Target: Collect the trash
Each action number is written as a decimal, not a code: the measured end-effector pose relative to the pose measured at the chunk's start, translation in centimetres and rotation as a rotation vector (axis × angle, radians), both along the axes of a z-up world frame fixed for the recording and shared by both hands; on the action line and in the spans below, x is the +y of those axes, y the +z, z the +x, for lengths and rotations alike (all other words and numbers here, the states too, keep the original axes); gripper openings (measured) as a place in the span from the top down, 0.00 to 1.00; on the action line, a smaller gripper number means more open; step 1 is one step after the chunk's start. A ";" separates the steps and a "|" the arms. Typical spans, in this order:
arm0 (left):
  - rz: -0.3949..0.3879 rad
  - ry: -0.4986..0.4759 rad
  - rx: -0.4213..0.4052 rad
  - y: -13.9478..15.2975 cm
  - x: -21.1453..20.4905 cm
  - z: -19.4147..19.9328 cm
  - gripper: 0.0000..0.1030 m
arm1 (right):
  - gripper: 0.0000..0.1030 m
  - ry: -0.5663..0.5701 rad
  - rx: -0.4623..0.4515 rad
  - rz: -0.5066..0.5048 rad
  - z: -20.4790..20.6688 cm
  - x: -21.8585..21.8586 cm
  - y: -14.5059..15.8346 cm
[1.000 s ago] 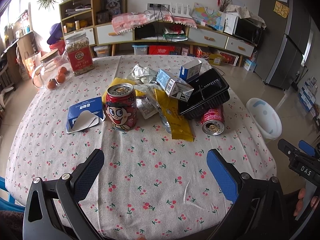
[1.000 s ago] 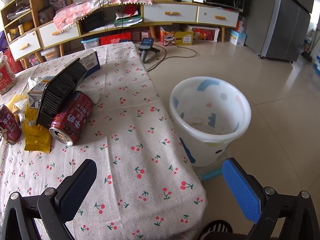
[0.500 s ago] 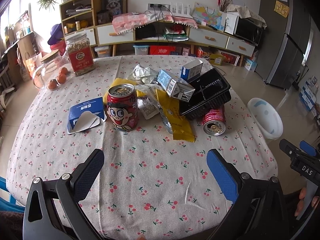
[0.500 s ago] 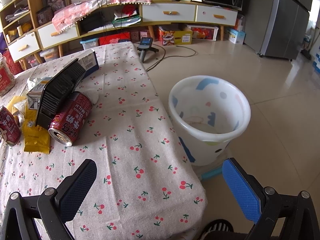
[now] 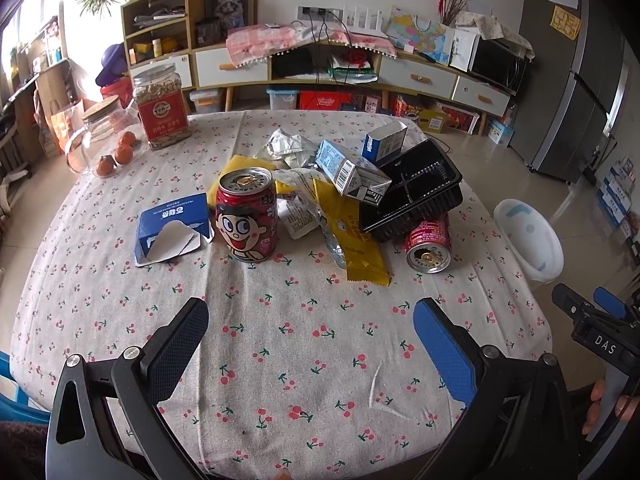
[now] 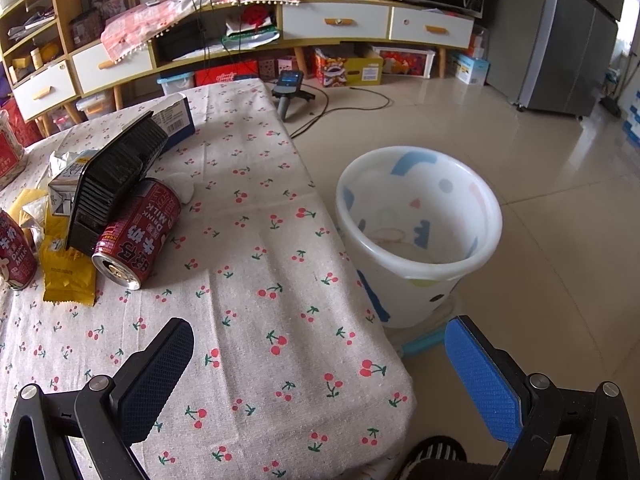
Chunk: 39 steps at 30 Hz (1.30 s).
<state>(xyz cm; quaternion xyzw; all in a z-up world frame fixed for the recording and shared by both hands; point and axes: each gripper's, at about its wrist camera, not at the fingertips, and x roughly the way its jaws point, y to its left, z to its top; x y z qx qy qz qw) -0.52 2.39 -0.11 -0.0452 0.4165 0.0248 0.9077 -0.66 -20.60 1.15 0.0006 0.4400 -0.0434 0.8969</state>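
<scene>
Trash lies mid-table: an upright red can (image 5: 247, 213), a red can on its side (image 5: 428, 242) (image 6: 138, 233), a black plastic tray (image 5: 412, 194) (image 6: 114, 178) leaning on it, a yellow wrapper (image 5: 354, 236) (image 6: 66, 270), a milk carton (image 5: 352, 172), a torn blue box (image 5: 174, 226), a small blue box (image 5: 384, 142) and crumpled foil (image 5: 286, 146). A white bin (image 6: 418, 232) (image 5: 528, 240) stands on the floor right of the table. My left gripper (image 5: 310, 326) is open and empty over the table's near edge. My right gripper (image 6: 316, 344) is open and empty over the table's right corner, beside the bin.
A glass jar of oranges (image 5: 102, 142) and a red-labelled jar (image 5: 160, 110) stand at the far left of the cherry-print tablecloth (image 5: 304, 344). Cabinets and drawers (image 6: 336, 26) line the back wall. A fridge (image 6: 576, 36) stands at the right. A cable and a device (image 6: 290, 84) lie on the floor.
Both views have shifted only slightly. Both grippers stay open and empty, and nothing on the table has moved.
</scene>
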 end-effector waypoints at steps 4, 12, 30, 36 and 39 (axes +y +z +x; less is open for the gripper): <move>0.001 0.002 0.002 0.0 0.0 0.0 0.00 | 0.00 -0.003 0.000 -0.001 0.0 0.0 0.0; 0.003 0.003 0.001 0.0 0.0 0.1 0.00 | 0.00 -0.012 -0.004 0.001 0.1 -0.2 0.0; 0.014 -0.004 0.057 -0.5 0.5 1.6 0.00 | 0.00 0.016 -0.036 -0.027 1.0 -0.3 2.0; 0.016 -0.005 0.061 0.2 1.1 2.8 0.00 | 0.00 0.068 -0.031 -0.018 2.2 0.4 3.5; 0.014 -0.010 0.089 0.7 2.1 3.9 0.00 | 0.00 0.091 -0.008 0.017 3.2 0.6 4.3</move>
